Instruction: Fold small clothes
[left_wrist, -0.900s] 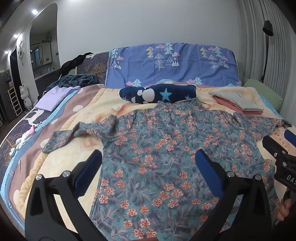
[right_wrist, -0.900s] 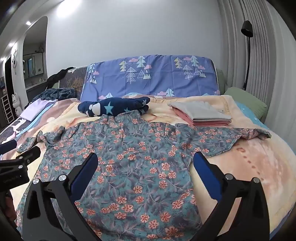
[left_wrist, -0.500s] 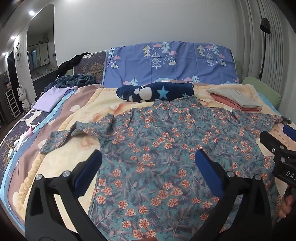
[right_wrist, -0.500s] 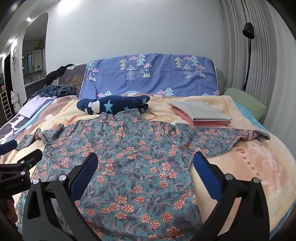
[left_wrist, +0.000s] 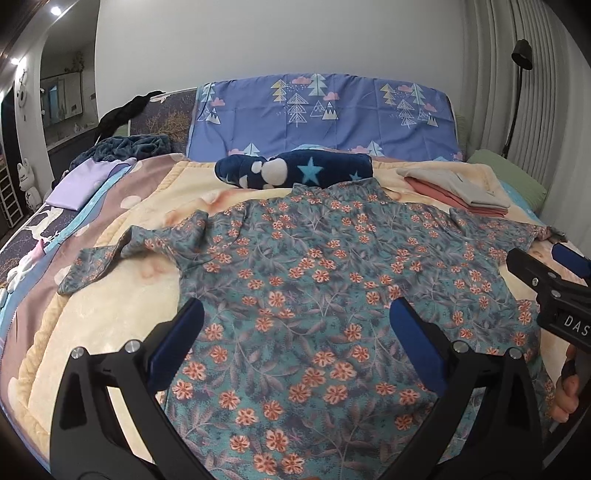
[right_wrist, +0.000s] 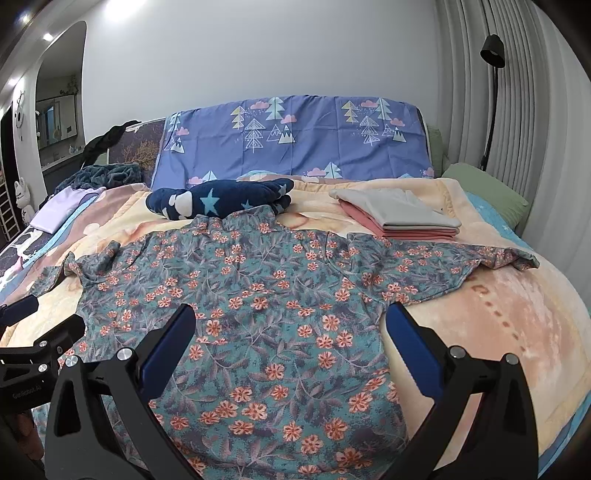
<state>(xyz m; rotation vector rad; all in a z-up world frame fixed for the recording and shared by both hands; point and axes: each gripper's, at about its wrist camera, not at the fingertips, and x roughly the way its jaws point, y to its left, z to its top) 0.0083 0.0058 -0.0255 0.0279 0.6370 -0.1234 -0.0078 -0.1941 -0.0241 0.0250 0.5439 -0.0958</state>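
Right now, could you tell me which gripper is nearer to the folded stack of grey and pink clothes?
Right. The right gripper hangs open over the floral shirt's right half, below the folded stack; the left gripper, also open, is over the shirt's left half, farther away.

Bed (left_wrist: 110, 317) with peach blanket, floral shirt (left_wrist: 332, 295) spread flat, starry navy bundle (left_wrist: 295, 171), folded stack (left_wrist: 458, 190)

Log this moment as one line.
phase: pre-grasp | teal floral shirt: flat on bed, unfolded | left gripper: open, empty | right gripper: open, empty
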